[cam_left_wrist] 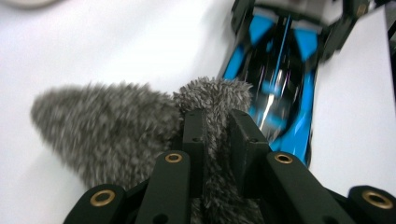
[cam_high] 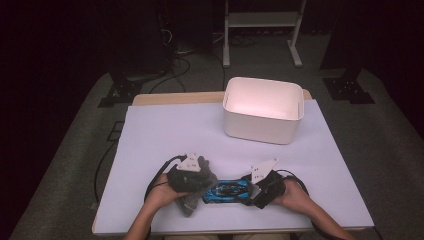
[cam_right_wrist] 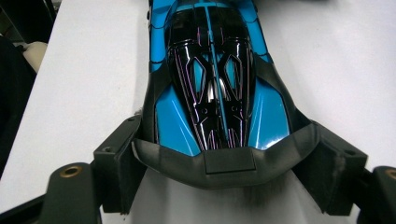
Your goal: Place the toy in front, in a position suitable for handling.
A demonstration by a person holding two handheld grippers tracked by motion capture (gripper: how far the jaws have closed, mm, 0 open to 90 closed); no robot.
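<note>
Where the white sheet covers the bench (cam_high: 165,130), a strip of bare wood shows along the far edge, and beyond it lies grey carpet with black cables trailing into a dark room (a pale metal frame (cam_high: 262,22) stands on the floor at the back). The left tongs (cam_high: 200,186) are pressed together on a fuzzy grey cloth (cam_left_wrist: 112,130), whose pile bulges out on either side of the jaws in the left gripper view. Just beyond their tips, touching the cloth, lies the blue and black toy car (cam_high: 227,191), flat on the sheet between the two tongs. The right tongs (cam_high: 250,192) stand spread wide around the car's dark end wing, one jaw at each side of it; whether the pads press on it I cannot tell. Well beyond both tongs, toward the right tongs' side, a white bin (cam_high: 262,110) sits on the sheet.
</note>
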